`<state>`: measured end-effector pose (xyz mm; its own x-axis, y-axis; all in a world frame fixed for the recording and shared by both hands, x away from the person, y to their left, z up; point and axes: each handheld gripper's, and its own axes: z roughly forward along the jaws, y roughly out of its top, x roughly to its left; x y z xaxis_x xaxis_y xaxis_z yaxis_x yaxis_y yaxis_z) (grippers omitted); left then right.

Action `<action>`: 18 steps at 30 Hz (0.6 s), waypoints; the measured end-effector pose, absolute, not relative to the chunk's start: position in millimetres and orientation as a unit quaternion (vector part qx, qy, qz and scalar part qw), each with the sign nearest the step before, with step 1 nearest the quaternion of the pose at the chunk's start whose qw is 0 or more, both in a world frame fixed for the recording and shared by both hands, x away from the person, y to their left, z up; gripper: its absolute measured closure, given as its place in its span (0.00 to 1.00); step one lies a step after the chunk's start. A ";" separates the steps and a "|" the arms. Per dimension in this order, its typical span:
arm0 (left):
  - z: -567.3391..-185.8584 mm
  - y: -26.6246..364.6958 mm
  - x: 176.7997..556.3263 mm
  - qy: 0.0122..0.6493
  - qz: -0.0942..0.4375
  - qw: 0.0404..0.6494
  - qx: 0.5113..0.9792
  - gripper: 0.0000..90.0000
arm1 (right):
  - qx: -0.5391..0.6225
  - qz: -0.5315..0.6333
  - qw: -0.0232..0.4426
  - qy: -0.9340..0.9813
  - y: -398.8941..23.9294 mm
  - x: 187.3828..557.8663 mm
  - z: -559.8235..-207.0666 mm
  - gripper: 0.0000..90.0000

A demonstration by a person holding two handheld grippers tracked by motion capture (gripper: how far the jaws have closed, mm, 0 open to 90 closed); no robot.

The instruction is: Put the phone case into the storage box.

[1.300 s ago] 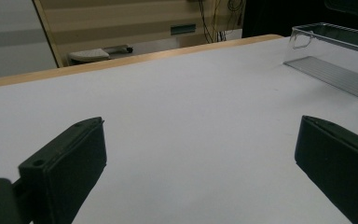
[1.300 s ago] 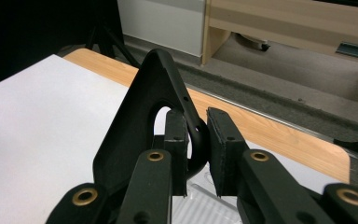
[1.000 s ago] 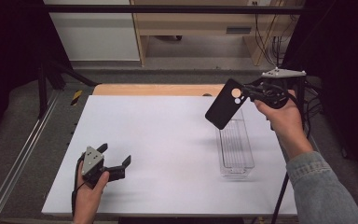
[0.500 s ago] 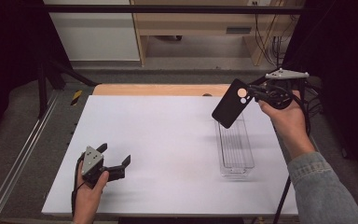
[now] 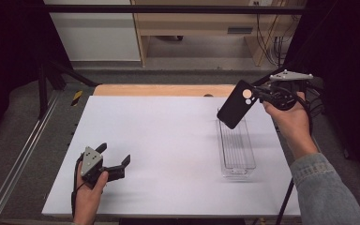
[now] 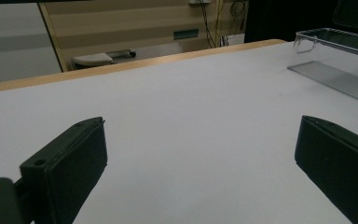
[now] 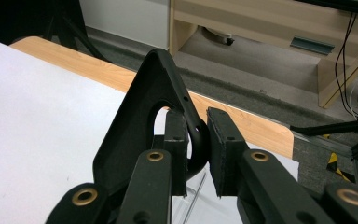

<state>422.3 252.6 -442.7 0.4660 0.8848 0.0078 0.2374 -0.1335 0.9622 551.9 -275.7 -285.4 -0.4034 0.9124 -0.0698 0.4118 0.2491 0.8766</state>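
Note:
A black phone case with a round camera hole hangs tilted above the far end of a clear plastic tray. My right gripper is shut on its edge near the hole. In the right gripper view the pads pinch the rim of the phone case between the tips of my right gripper. My left gripper rests on the white table at the front left, jaws wide apart with nothing between them. The left gripper view shows my left gripper facing the tray across bare table.
The tray lies lengthwise on the right part of the table and holds nothing. A wooden strip runs along the table's far edge. A metal rail borders the left side. Cabinets and cables stand beyond the table.
The right hand has carried the phone case a little to the right, over the tray's far end. The left hand and its gripper have stayed put.

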 end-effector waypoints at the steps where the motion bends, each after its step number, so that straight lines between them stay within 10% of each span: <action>1: -442.6 253.4 422.5 0.409 0.315 0.515 0.685 0.03 | 0.457 0.411 0.303 0.728 -275.6 551.9 -285.8 0.88; 18: -445.3 269.4 433.9 0.419 0.320 0.527 0.667 0.02 | 0.462 0.404 0.306 0.728 -276.7 555.1 -293.8 0.88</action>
